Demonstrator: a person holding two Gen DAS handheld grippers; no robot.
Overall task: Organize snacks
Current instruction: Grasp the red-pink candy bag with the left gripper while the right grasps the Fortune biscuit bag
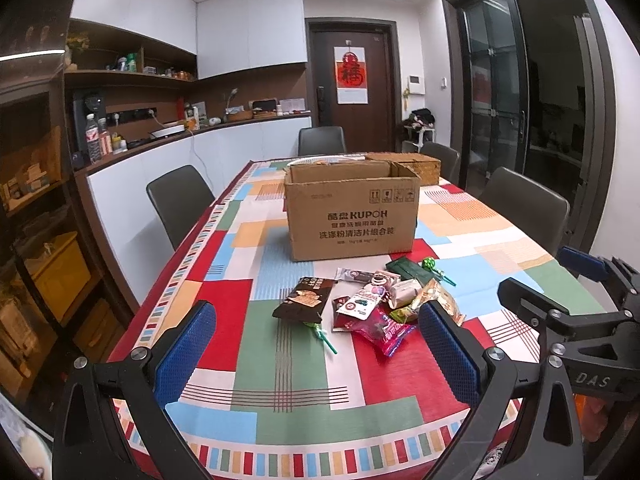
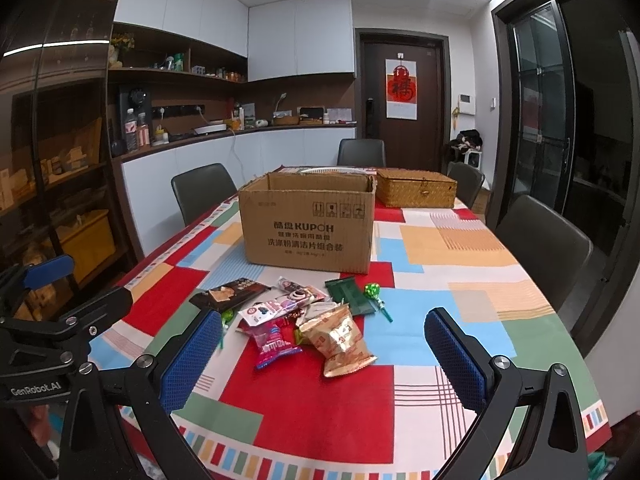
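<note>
Left wrist view:
- Left gripper (image 1: 316, 344) is spread wide open with nothing in it. Both blue pads (image 1: 185, 350) hang above the tablecloth (image 1: 280, 416).
- The snack pile (image 1: 376, 304) sits ahead of the fingertips, leaning toward the right finger. The gold crinkly bag (image 1: 442, 300) is partly hidden right behind that finger's tip.
- The dark brown cracker pack (image 1: 306, 298) lies about midway between the fingers, a bit further out. A green lollipop (image 1: 322, 336) pokes out from under its near end.
- The pink bag (image 1: 382, 330) is the closest snack, just inside the right finger.
- The open cardboard box (image 1: 352, 210) stands well beyond the pile, straight ahead, with a wicker basket (image 1: 412, 166) behind it.
- The other gripper's black frame shows off past the right finger.

Right wrist view:
- Right gripper (image 2: 324, 354) is also wide open and holding nothing.
- Here the snacks (image 2: 300, 312) sit toward the left finger. The lollipop (image 2: 226, 316) is partly hidden behind that fingertip (image 2: 192, 356).
- The gold bag (image 2: 340, 336) and pink bag (image 2: 274, 340) lie between the fingers, left of centre, just ahead of the tips.
- The cracker pack (image 2: 228, 294) is out beyond the left fingertip. A dark green packet (image 2: 348, 292) and a second green lollipop (image 2: 376, 296) are further out, near the middle.
- The box (image 2: 308, 224) is straight ahead past the pile, and the basket (image 2: 416, 188) is behind it, over toward the right finger's side.
</note>
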